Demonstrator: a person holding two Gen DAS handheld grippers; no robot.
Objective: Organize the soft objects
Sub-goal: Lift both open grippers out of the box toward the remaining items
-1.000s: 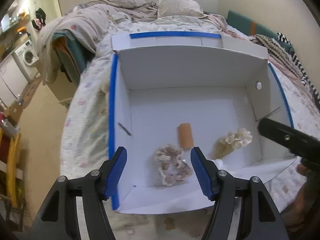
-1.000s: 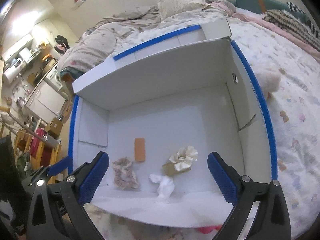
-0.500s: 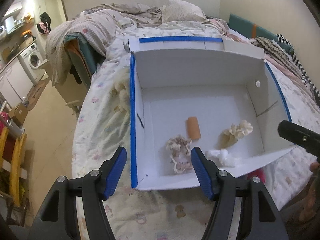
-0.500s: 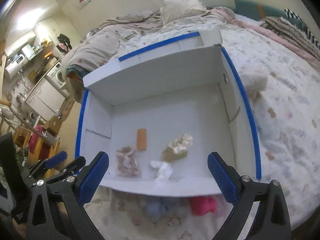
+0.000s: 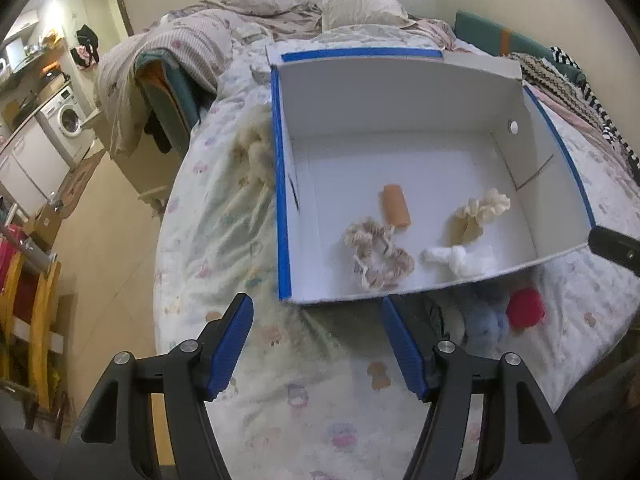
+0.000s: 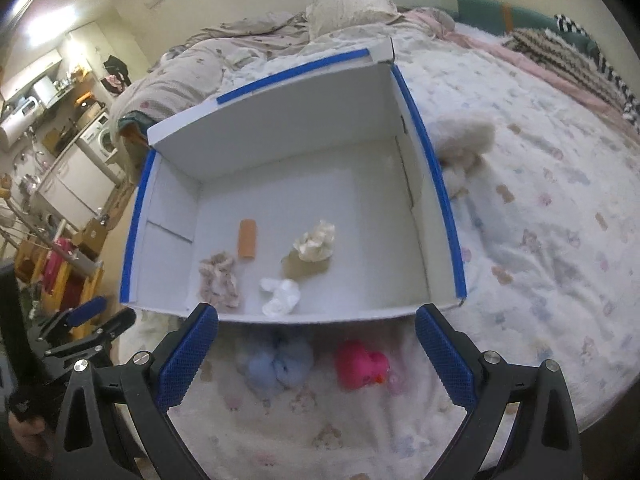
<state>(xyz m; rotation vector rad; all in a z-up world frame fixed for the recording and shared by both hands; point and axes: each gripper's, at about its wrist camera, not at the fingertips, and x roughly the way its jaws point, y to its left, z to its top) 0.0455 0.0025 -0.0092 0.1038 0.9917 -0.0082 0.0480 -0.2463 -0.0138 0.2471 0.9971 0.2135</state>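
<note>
A white box with blue tape on its rim [image 5: 280, 184] [image 6: 448, 216] lies on the bed. Inside it are a pinkish scrunchie [image 5: 378, 258] [image 6: 220, 280], an orange roll [image 5: 396, 205] [image 6: 247, 239], a cream scrunchie [image 5: 480, 214] [image 6: 316, 242] and a white soft piece [image 5: 460, 260] [image 6: 280, 296]. On the bed in front of the box lie a blue fluffy toy [image 5: 484, 326] [image 6: 278, 364] and a pink toy [image 5: 524, 308] [image 6: 360, 364]. My left gripper [image 5: 318, 344] and right gripper [image 6: 316, 356] are open and empty, in front of the box.
A cream plush [image 6: 464, 140] lies on the bed right of the box, another cream fluffy thing [image 5: 256, 140] lies left of it. Pillows and crumpled bedding are at the back. The bed's left edge drops to the floor, with a washing machine [image 5: 68, 120] beyond.
Both grippers have drawn back from over the box toward its front. The blue and pink toys on the bed have come into view.
</note>
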